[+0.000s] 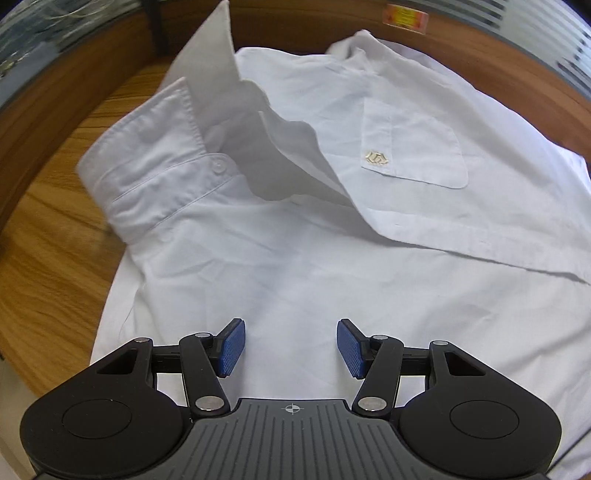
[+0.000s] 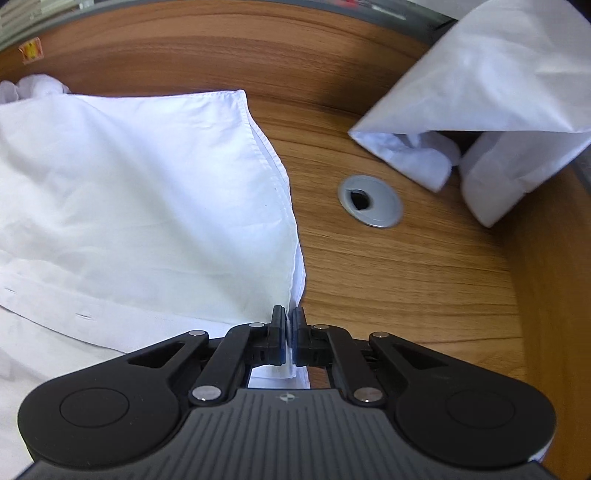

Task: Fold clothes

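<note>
A white dress shirt (image 1: 295, 240) lies spread on the wooden table (image 1: 55, 266), front up. Its collar (image 1: 155, 147) is at the left, and its chest pocket (image 1: 413, 144) carries a small gold emblem. My left gripper (image 1: 291, 347) hovers open just above the shirt's near part, blue pads apart, holding nothing. In the right wrist view the shirt (image 2: 129, 206) fills the left half. My right gripper (image 2: 289, 332) is shut on the shirt's side edge, a thin fold of white cloth pinched between its fingers. A sleeve (image 2: 491, 92) hangs lifted at the upper right.
A grey cable grommet (image 2: 370, 201) is set in the table (image 2: 406, 277) to the right of the shirt edge. An orange sticker (image 1: 406, 16) sits on the table's far rim. Bare wood shows to the left of the collar.
</note>
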Demonstrator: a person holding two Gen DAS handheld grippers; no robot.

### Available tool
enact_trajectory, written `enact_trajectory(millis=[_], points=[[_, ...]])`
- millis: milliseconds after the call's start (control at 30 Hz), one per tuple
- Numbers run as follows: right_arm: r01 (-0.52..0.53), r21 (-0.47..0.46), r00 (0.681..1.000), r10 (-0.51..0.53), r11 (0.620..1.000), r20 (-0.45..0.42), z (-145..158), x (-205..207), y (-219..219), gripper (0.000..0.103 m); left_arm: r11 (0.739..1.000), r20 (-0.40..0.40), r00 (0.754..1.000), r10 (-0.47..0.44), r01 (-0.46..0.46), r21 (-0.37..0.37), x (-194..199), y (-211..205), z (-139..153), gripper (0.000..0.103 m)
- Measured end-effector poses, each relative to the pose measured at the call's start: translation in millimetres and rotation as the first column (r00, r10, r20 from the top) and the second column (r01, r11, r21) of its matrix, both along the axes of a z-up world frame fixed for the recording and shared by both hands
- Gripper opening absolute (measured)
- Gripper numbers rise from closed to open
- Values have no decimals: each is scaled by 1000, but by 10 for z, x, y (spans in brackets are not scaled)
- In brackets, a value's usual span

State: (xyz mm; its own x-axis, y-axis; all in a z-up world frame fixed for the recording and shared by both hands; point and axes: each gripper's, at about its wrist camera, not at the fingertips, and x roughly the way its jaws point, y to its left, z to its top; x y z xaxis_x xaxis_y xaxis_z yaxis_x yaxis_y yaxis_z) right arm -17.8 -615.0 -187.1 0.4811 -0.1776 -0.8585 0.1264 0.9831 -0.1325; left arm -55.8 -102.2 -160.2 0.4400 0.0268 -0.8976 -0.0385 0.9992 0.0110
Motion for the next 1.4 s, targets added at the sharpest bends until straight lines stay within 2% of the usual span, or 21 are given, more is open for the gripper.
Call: enact_trajectory(millis=[167, 300, 333, 367, 433, 500, 533, 567, 600, 667, 933, 1000, 1133, 1400], points=[[73, -41, 997, -74, 996, -12, 9, -148, -354, 3, 997, -1, 997, -71, 71, -40, 41, -247, -56, 58], [102, 22, 995, -102, 995, 20, 129, -220, -478, 5, 991, 23, 993, -114, 115, -65, 46, -381, -11, 58], [108, 37, 994, -109, 993, 28, 159, -238, -509, 13, 991, 36, 992, -118, 120, -62, 38, -366, 21, 58], [115, 53, 993, -117, 992, 35, 189, -255, -540, 33, 991, 49, 991, -121, 123, -59, 30, -349, 53, 59], [127, 85, 990, -132, 988, 50, 249, -291, -602, 52, 994, 78, 992, -94, 98, -50, 13, -240, 147, 59], [139, 116, 987, -147, 983, 64, 309, -327, -661, 57, 997, 107, 993, -49, 54, -51, -17, -104, 249, 61], [120, 135, 989, -130, 983, 69, 354, -345, -597, 63, 998, 120, 993, -25, 31, -49, -37, -19, 289, 62], [102, 154, 991, -114, 983, 73, 399, -363, -533, 73, 999, 132, 991, -5, 11, -47, -46, 49, 339, 63], [83, 172, 992, -98, 982, 78, 443, -382, -468, 77, 999, 144, 990, 10, -4, -42, -65, 120, 384, 64], [31, 201, 994, -51, 979, 96, 509, -414, -275, 84, 999, 165, 986, 35, -30, -35, -100, 285, 458, 64], [-104, 294, 993, 84, 950, 78, 568, -577, 844, 90, 994, 230, 967, 112, -111, -19, -101, 1105, 558, 67], [-112, 301, 993, 98, 947, 63, 542, -621, 1175, 90, 991, 226, 965, 134, -130, -34, 4, 1291, 547, 67], [-110, 316, 994, 104, 942, 36, 494, -724, 1826, 93, 982, 185, 968, 167, -147, -116, 262, 1693, 500, 67], [-102, 223, 995, 98, 970, 26, 474, -760, 2976, 94, 986, 124, 992, 8, 13, -167, 757, 1898, 329, 67]])
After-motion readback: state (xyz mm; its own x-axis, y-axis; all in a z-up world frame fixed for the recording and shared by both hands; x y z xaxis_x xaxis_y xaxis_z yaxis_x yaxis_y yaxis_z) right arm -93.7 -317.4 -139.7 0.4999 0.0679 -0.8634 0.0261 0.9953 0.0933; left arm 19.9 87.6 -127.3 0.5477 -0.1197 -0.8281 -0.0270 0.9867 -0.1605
